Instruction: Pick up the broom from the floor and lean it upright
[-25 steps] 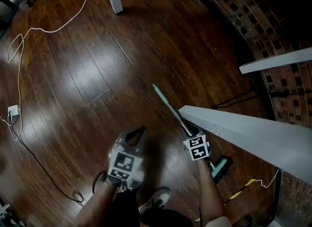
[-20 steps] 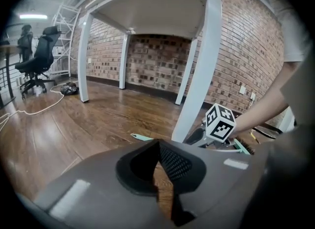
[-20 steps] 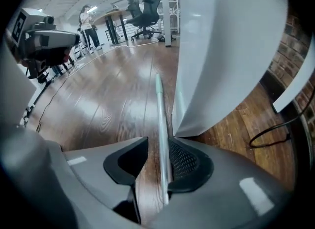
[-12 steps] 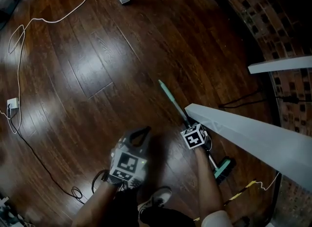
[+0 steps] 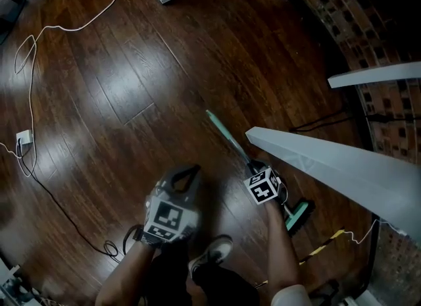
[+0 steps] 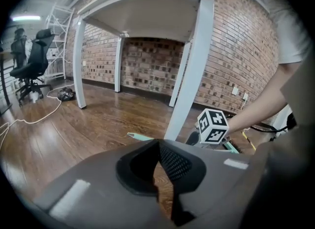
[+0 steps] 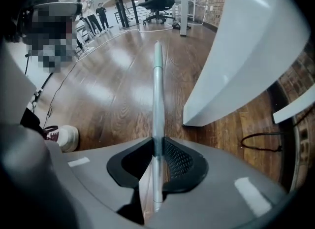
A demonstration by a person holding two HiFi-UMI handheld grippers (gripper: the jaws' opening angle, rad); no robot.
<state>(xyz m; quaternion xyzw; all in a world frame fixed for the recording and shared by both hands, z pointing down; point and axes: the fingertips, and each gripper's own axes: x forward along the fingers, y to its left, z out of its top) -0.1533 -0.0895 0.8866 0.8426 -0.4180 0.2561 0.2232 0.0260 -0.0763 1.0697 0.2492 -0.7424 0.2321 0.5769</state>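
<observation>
The broom lies on the dark wood floor, its teal-tipped silver handle [image 5: 220, 129] running down-right to its teal head [image 5: 299, 216]. My right gripper [image 5: 253, 166] sits over the handle's middle, pointing steeply down. In the right gripper view the silver handle [image 7: 157, 85] passes straight between the jaws of the right gripper [image 7: 156, 142], which are closing and touch it on both sides. My left gripper [image 5: 186, 174] hovers to the left of the broom, apart from it. In its own view the left gripper [image 6: 158, 144] is shut with nothing in it, and the handle tip [image 6: 140, 136] shows beyond.
A white table beam [image 5: 329, 173] slants over the broom's right side, and a white table leg [image 6: 189, 75] stands beside the handle. A brick wall [image 5: 355, 28] curves along the right. A white cable [image 5: 29, 54] loops at left, a black cable [image 5: 316, 127] lies near the wall. My shoe [image 5: 214, 252] is below.
My right gripper has shifted a little along the handle, away from the broom head, and its jaws have closed onto the handle. The left gripper has risen slightly.
</observation>
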